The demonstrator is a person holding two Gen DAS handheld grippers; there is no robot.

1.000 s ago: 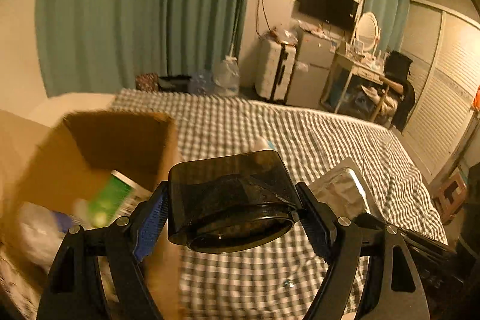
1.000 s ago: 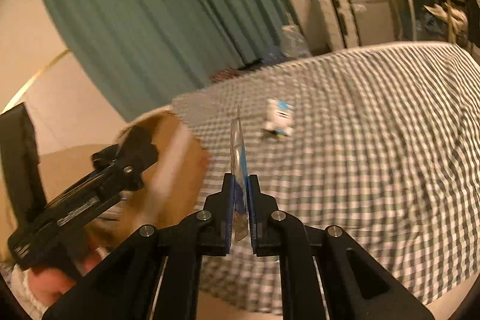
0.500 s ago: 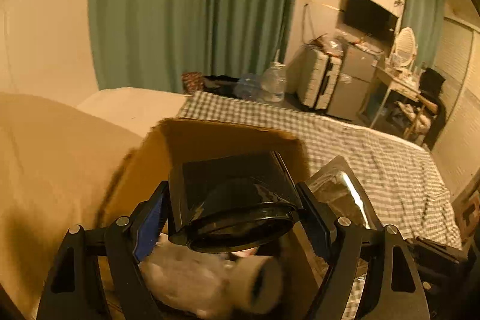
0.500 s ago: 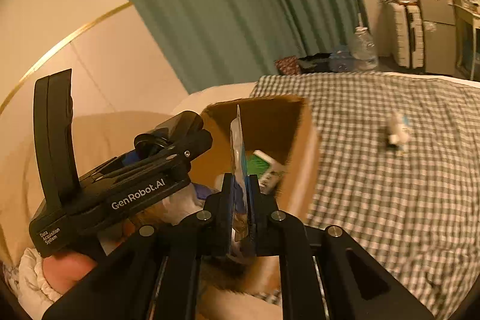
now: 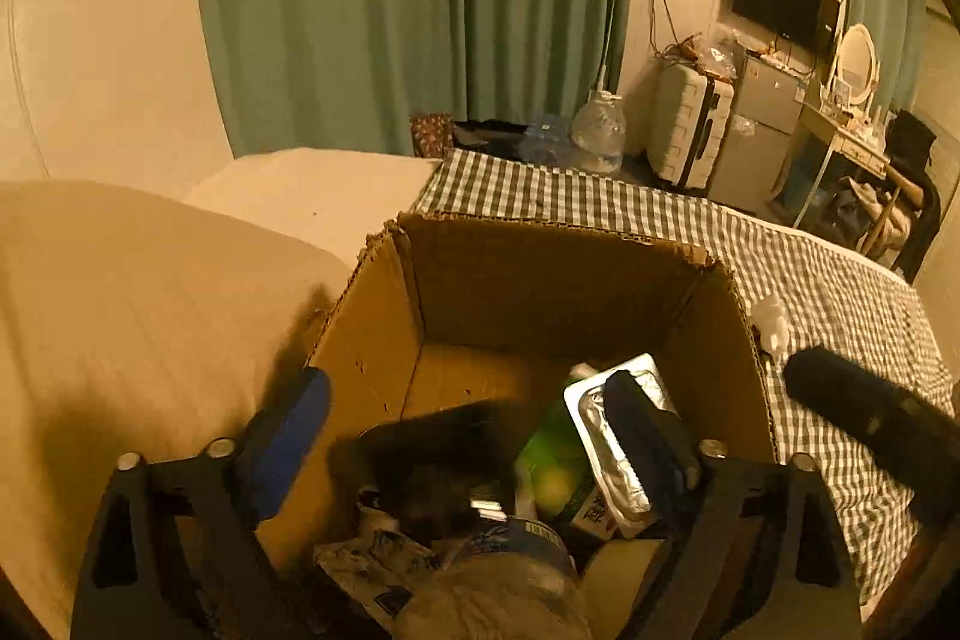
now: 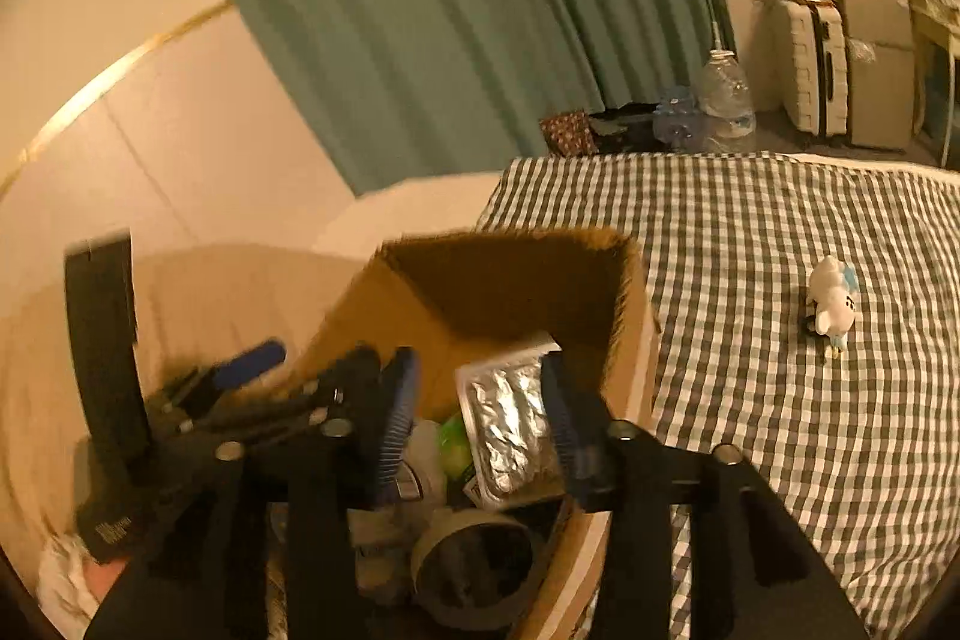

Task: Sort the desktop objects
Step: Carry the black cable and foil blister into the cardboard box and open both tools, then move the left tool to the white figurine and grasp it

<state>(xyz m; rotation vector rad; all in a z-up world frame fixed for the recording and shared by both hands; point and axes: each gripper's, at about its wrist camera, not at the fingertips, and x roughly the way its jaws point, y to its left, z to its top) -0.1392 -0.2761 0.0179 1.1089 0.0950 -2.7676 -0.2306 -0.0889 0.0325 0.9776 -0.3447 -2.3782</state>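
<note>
Both grippers hung over the cardboard box (image 5: pixel 540 280). The left gripper (image 5: pixel 468 436) had just spread its jaws wide, the dark holder (image 5: pixel 444 454) dropped loose below them (blurred). The right gripper (image 6: pixel 480 424) had just parted too, its foil packet (image 6: pixel 510 430) freed between the pads, inside the box.
</note>
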